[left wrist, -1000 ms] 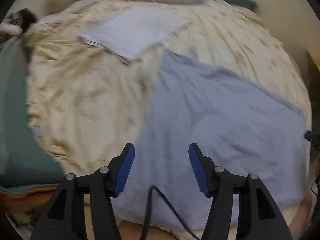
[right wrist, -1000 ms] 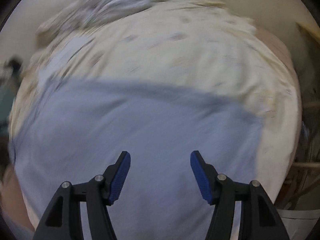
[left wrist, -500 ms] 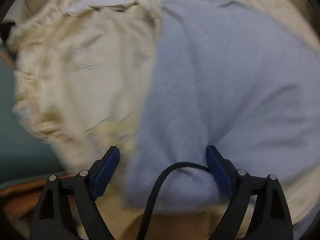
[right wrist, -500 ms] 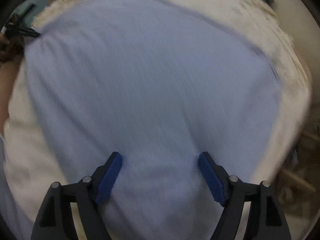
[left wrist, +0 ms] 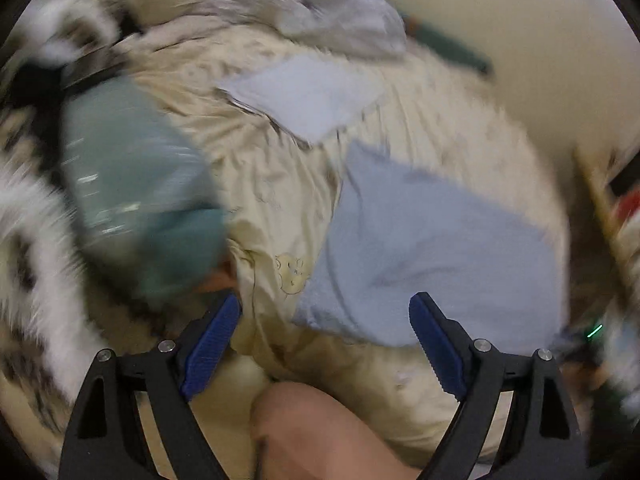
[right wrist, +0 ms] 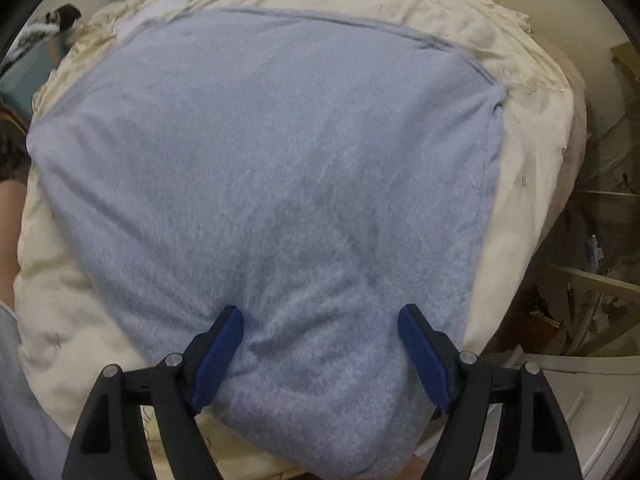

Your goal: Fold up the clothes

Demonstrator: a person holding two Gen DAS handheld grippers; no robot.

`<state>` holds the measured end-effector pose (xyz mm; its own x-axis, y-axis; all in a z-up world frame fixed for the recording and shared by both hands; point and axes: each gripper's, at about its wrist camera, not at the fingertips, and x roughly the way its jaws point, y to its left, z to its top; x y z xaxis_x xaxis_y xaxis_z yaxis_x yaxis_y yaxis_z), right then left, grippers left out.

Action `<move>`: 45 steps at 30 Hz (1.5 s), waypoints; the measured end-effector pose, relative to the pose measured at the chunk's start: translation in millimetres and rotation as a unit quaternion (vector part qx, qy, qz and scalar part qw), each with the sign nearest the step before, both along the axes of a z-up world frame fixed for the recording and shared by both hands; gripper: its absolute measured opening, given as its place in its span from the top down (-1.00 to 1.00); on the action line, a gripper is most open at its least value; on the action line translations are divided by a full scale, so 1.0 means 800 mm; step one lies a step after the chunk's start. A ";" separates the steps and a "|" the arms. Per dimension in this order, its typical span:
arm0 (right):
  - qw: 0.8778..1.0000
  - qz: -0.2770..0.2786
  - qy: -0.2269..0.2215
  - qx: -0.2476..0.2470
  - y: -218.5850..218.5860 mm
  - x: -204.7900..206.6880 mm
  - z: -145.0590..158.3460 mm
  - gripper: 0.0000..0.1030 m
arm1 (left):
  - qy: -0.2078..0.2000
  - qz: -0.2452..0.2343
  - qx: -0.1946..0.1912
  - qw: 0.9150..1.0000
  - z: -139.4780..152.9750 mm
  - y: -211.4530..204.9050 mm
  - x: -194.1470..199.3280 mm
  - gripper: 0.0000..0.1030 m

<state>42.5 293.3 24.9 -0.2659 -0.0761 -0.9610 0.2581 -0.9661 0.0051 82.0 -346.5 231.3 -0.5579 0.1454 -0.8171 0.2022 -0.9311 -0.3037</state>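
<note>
Both grippers spread wide over a light blue towel [right wrist: 260,168] on a cream bedspread [left wrist: 280,184].

Right gripper [right wrist: 320,354]: jaws far apart, blue pads [right wrist: 218,356] framing the near part of the towel, low over the fleecy cloth; actual contact impossible to judge. Nothing clamped. Towel spread flat across the bedspread [right wrist: 516,200], hemmed far edge running across the top, near end draping toward the camera. Left gripper [left wrist: 324,344]: equally wide apart, empty, raised above the bed edge and bare skin [left wrist: 320,432], clear of the cloth. From here, towel [left wrist: 432,252] ahead and to the right; beyond it a smaller folded pale cloth [left wrist: 304,96], then a rumpled grey heap [left wrist: 340,28]. Blurred teal shape [left wrist: 136,188] to the left. No containers in sight.
</note>
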 end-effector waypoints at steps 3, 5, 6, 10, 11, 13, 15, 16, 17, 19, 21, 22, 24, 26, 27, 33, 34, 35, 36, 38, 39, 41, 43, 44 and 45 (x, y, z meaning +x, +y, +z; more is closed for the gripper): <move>1.000 -0.006 -0.008 -0.014 0.001 -0.007 -0.002 -0.56 | 0.085 0.083 0.014 0.993 0.039 -0.041 0.056 -0.76; 1.000 -0.013 -0.006 -0.025 0.002 -0.011 0.000 -0.56 | 0.084 0.105 -0.023 0.991 0.027 -0.038 0.061 -0.82; 0.999 -0.016 -0.004 -0.030 0.003 -0.012 0.001 -0.56 | 0.072 0.103 -0.032 0.992 0.011 -0.029 0.057 -0.81; 0.999 -0.017 0.017 -0.024 0.001 -0.012 0.012 -0.56 | 0.028 0.015 -0.005 0.999 -0.090 0.058 0.003 -0.81; 0.999 -0.018 0.029 -0.022 0.001 -0.011 0.019 -0.56 | 0.019 0.005 -0.009 1.000 -0.109 0.077 -0.011 -0.81; 0.998 -0.026 0.043 -0.024 0.004 -0.010 0.029 -0.56 | 0.007 -0.018 -0.015 1.000 -0.136 0.111 -0.041 -0.81; 0.997 -0.038 0.056 -0.024 0.002 -0.010 0.037 -0.56 | -0.019 -0.042 -0.035 0.998 -0.157 0.140 -0.071 -0.81; 0.997 -0.045 0.063 -0.023 -0.001 -0.010 0.040 -0.56 | -0.037 -0.044 -0.051 0.997 -0.171 0.150 -0.086 -0.82; 0.996 -0.053 0.070 -0.022 -0.004 -0.009 0.044 -0.56 | -0.054 -0.047 -0.067 0.995 -0.185 0.160 -0.100 -0.82; 0.994 -0.075 0.082 -0.018 -0.018 0.002 0.052 -0.56 | -0.085 -0.054 -0.094 0.990 -0.212 0.179 -0.128 -0.82; 0.993 -0.091 0.072 -0.023 -0.025 -0.002 0.046 -0.56 | -0.110 -0.067 -0.094 0.987 -0.231 0.186 -0.144 -0.82; 0.994 -0.091 0.060 -0.015 -0.023 -0.003 0.036 -0.56 | -0.131 -0.070 -0.098 0.984 -0.240 0.188 -0.150 -0.81; 0.996 -0.087 0.033 0.003 -0.021 -0.005 0.015 -0.56 | -0.170 -0.082 -0.119 0.975 -0.253 0.191 -0.157 -0.83; 0.997 -0.073 -0.018 0.029 -0.021 -0.003 -0.021 -0.56 | -0.183 -0.092 -0.131 0.970 -0.253 0.189 -0.153 -0.83; 0.997 -0.075 -0.031 0.017 -0.013 0.006 -0.028 -0.56 | -0.176 -0.081 -0.118 0.974 -0.248 0.180 -0.145 -0.83; 0.986 -0.158 -0.038 -0.039 0.033 0.064 0.019 -0.57 | -0.130 -0.024 -0.024 0.991 -0.218 0.139 -0.093 -0.82; 0.980 -0.172 -0.027 -0.099 0.027 0.072 0.037 -0.57 | -0.105 -0.039 0.036 0.993 -0.209 0.152 -0.078 -0.82; 0.969 -0.186 -0.016 -0.163 0.020 0.079 0.053 -0.57 | -0.085 -0.054 0.084 0.991 -0.200 0.165 -0.065 -0.82; 0.945 -0.206 -0.012 -0.252 0.007 0.086 0.062 -0.58 | -0.073 -0.065 0.110 0.989 -0.195 0.181 -0.055 -0.83; 0.882 -0.256 -0.032 -0.395 -0.030 0.094 0.047 -0.58 | -0.063 -0.071 0.170 0.981 -0.194 0.216 -0.036 -0.83; 0.852 -0.279 -0.046 -0.441 -0.048 0.096 0.034 -0.58 | -0.059 -0.068 0.198 0.976 -0.198 0.230 -0.031 -0.83; 0.802 -0.325 -0.080 -0.495 -0.093 0.104 -0.002 -0.58 | -0.056 -0.064 0.221 0.972 -0.206 0.254 -0.028 -0.83; 0.769 -0.364 -0.103 -0.516 -0.123 0.101 -0.040 -0.58 | -0.063 -0.077 0.222 0.970 -0.221 0.280 -0.032 -0.83; 0.759 -0.379 -0.104 -0.519 -0.137 0.103 -0.054 -0.58 | -0.069 -0.082 0.225 0.969 -0.230 0.291 -0.034 -0.83; 0.752 -0.393 -0.091 -0.521 -0.146 0.104 -0.064 -0.58 | -0.076 -0.079 0.225 0.968 -0.239 0.298 -0.038 -0.83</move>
